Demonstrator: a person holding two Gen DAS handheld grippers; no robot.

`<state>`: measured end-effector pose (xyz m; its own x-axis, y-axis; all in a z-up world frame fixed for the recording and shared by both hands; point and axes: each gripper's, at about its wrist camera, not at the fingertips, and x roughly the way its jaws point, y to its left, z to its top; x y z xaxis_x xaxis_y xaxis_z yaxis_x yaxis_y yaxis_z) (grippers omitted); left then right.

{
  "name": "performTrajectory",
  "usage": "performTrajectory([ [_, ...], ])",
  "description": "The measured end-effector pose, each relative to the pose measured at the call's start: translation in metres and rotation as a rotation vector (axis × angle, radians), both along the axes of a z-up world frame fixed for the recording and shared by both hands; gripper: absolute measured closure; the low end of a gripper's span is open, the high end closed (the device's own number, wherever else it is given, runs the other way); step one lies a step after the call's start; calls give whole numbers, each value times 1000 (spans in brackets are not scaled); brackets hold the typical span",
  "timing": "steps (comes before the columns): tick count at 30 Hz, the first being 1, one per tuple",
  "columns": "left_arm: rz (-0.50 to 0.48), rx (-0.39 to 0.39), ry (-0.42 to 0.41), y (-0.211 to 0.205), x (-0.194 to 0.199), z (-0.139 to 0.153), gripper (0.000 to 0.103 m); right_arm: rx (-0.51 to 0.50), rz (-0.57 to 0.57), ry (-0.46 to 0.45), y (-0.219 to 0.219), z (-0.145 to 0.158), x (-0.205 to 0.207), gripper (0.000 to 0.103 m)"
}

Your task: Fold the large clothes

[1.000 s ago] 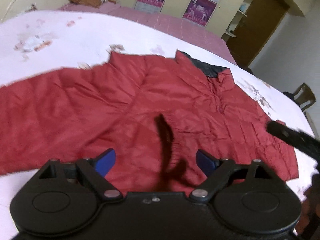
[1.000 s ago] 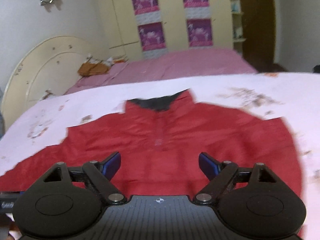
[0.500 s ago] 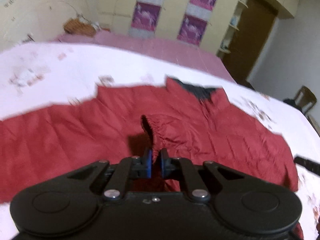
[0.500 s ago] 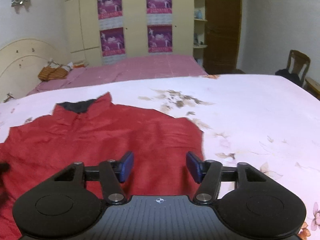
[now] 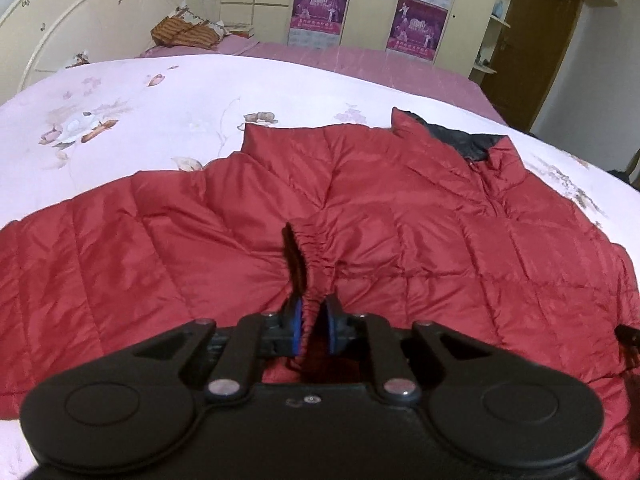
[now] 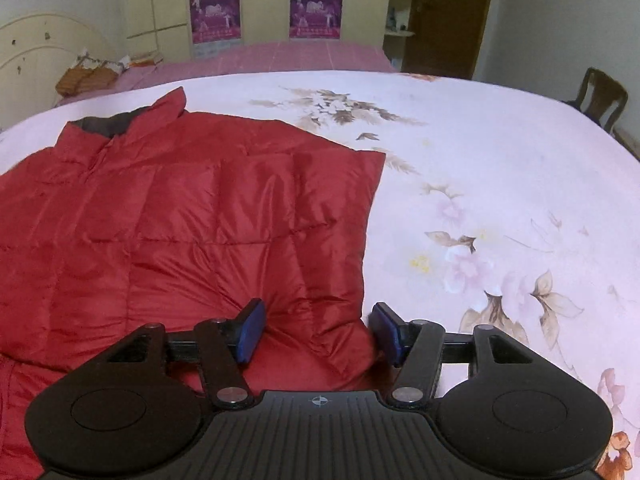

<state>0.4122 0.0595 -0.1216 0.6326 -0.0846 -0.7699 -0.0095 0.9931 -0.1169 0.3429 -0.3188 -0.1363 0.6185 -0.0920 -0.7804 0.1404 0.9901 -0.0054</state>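
A red quilted jacket [image 5: 400,220] lies spread on the flowered bedspread [image 5: 160,120], dark-lined collar [image 5: 468,144] at the far side. My left gripper [image 5: 314,320] has the gathered elastic sleeve cuff [image 5: 316,256] pinched between its blue pads over the middle of the jacket; its jaws are opening slightly, with the cuff still between them. In the right wrist view the jacket [image 6: 180,220] fills the left half. My right gripper [image 6: 318,332] stands half open, low over the jacket's near right corner. One pad rests on the fabric and the other at its edge.
The white floral bedspread [image 6: 500,200] stretches away to the right of the jacket. Behind it are a pink bed [image 6: 280,56], a cream headboard [image 5: 100,20] and wardrobes with purple posters [image 6: 316,8]. A wooden chair [image 6: 604,96] stands at the far right.
My left gripper's jaws closed from wide apart onto the sleeve cuff. The right gripper swung right and down to the jacket's right edge, its jaws narrowing to about half width.
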Motion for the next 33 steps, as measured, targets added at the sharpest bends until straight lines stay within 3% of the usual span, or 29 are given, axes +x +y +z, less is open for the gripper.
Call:
performTrajectory([
  [2, 8, 31, -18, -2, -5, 8, 76, 40, 6, -35, -4, 11, -3, 45],
  [4, 35, 66, -68, -2, -13, 20, 33, 70, -6, -76, -10, 23, -4, 45],
  [5, 52, 78, -106, 0, -17, 25, 25, 66, -7, -91, -12, 27, -2, 45],
  [8, 30, 85, -185, -4, -26, 40, 29, 40, -1, -104, -13, 32, 13, 45],
  [13, -79, 86, -163, -25, -14, 27, 36, 86, -54, -84, -25, 23, 44, 45],
  [21, -73, 118, -86, -26, 3, -10, 39, 178, -117, -65, -50, 7, 75, 45],
  [22, -71, 117, -83, -25, 4, -12, 38, 171, -108, -65, -49, 5, 77, 48],
  [24, -70, 115, -79, -24, 5, -14, 38, 172, -75, -55, -46, 2, 82, 76],
  [26, -72, 120, -78, -25, 5, -15, 38, 146, -66, -58, -42, 2, 84, 86],
  [30, -76, 124, -73, -26, 6, -16, 35, 98, -121, -59, -49, -8, 84, 88],
  [33, -76, 134, -70, -27, 8, -16, 34, 47, -86, -52, -44, -8, 85, 88],
])
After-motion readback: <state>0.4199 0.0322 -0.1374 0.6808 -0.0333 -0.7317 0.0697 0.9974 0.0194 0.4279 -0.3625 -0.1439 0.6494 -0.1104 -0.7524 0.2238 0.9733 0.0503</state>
